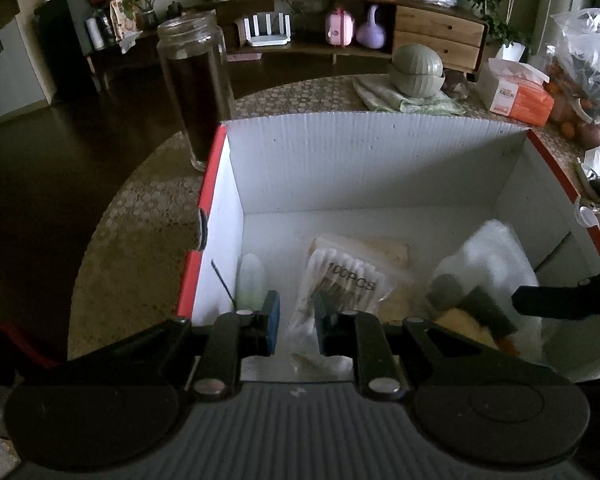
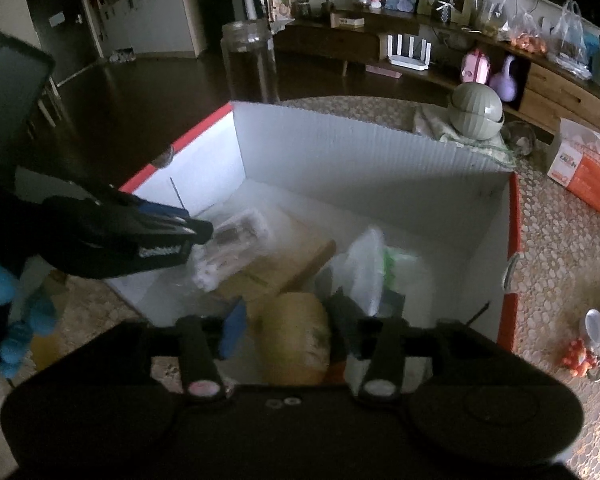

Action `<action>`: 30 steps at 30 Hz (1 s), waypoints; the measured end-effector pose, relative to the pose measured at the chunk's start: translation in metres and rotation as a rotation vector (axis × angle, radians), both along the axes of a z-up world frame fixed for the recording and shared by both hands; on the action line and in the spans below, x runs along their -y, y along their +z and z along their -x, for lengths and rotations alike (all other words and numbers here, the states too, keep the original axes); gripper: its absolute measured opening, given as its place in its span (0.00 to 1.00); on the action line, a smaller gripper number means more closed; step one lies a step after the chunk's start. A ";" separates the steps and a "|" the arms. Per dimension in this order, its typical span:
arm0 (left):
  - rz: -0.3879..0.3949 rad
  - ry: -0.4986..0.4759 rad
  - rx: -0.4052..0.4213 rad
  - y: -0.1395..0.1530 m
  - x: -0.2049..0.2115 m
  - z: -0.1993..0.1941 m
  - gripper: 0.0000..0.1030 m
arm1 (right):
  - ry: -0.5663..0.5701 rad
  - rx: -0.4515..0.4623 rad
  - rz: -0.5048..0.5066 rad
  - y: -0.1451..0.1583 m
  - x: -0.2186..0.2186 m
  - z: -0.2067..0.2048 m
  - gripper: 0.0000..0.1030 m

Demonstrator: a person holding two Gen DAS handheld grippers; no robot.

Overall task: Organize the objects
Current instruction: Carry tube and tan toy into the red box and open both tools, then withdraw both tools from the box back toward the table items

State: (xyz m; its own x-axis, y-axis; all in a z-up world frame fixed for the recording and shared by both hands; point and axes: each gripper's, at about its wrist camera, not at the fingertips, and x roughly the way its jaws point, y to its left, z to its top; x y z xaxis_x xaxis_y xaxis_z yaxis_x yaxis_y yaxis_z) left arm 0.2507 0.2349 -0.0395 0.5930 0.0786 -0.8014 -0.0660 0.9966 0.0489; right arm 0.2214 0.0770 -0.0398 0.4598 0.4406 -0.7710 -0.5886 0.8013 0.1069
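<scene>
I am at the placing step, both grippers dipped into the white box [image 1: 372, 160], and next each must let go and lift clear; my left gripper [image 1: 296, 320] is pinched narrow on the bag of cotton swabs [image 1: 340, 292], whose printed end lies just ahead of my fingertips; to the right, my right gripper [image 2: 288, 328] stands half open around a yellowish object [image 2: 296, 340], the pads seemingly off it, though blur leaves that uncertain.
</scene>
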 end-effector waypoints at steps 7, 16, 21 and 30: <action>-0.007 -0.008 0.076 0.017 0.009 0.014 0.75 | 0.000 0.026 -0.023 0.016 0.008 0.008 0.53; -0.028 -0.050 0.146 0.044 0.030 0.036 0.75 | -0.016 0.060 -0.059 0.037 0.031 0.023 0.58; 0.009 -0.050 0.171 0.059 0.038 0.049 0.75 | -0.018 0.078 -0.079 0.048 0.045 0.034 0.63; 0.046 -0.069 0.237 0.083 0.055 0.077 0.82 | -0.010 0.111 -0.100 0.066 0.072 0.054 0.70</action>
